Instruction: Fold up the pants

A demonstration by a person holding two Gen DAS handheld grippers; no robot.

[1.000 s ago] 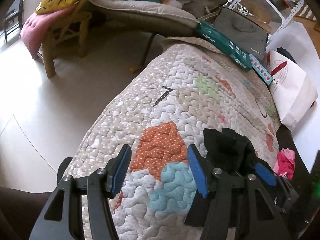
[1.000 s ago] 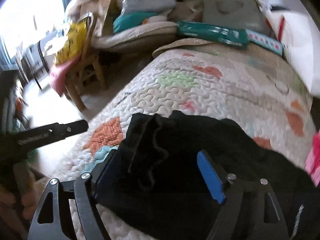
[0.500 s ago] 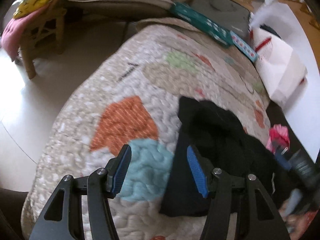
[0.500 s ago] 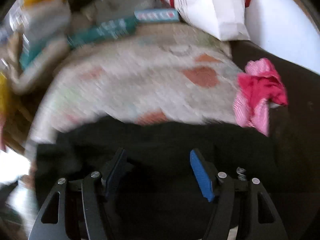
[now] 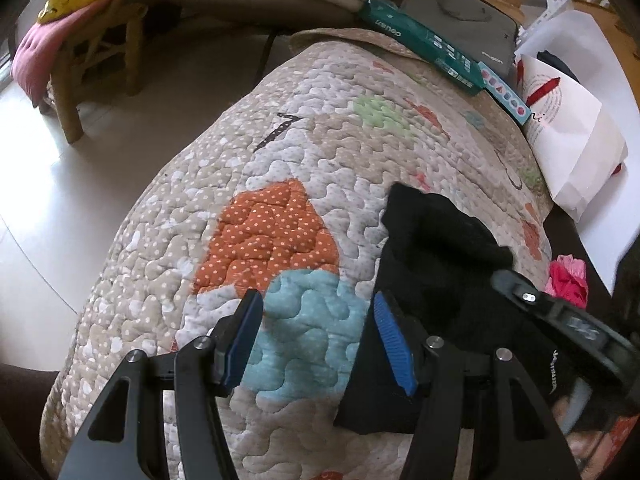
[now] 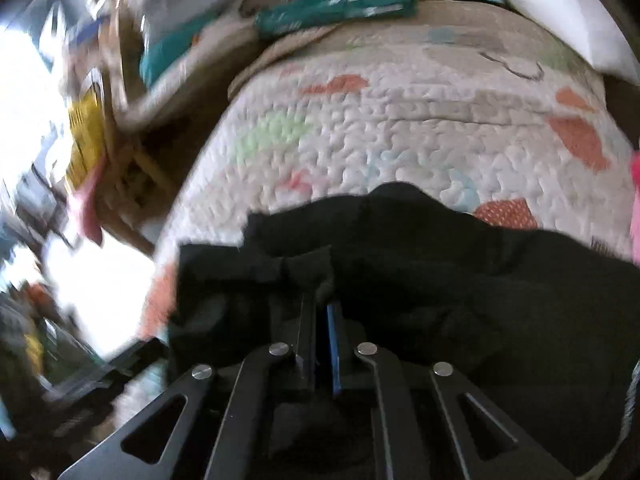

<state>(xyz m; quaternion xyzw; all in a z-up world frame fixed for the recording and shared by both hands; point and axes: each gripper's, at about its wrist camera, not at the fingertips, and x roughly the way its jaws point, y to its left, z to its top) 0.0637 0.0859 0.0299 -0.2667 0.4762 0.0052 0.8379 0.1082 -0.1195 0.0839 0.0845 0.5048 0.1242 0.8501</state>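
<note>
Black pants (image 5: pixel 436 248) lie bunched on the near right part of a patchwork quilt (image 5: pixel 320 148). My left gripper (image 5: pixel 316 340) is open and empty, low over the quilt's teal patch, with its right finger against the pants' left edge. In the right wrist view my right gripper (image 6: pixel 320 320) is shut on a fold of the black pants (image 6: pixel 440 280), the blue pads pressed together in the cloth. The right gripper also shows at the right edge of the left wrist view (image 5: pixel 560 320).
A teal box (image 5: pixel 424 42) and a grey case (image 5: pixel 460 12) lie at the quilt's far end. A white paper bag (image 5: pixel 572 140) stands far right, a pink cloth (image 5: pixel 568 280) lies right of the pants. A wooden chair (image 5: pixel 88 52) with cushions stands left on the pale floor.
My right gripper was open over the pants and has shut on a fold of them. The right wrist view has swung about. My left gripper stays open by the pants' left edge.
</note>
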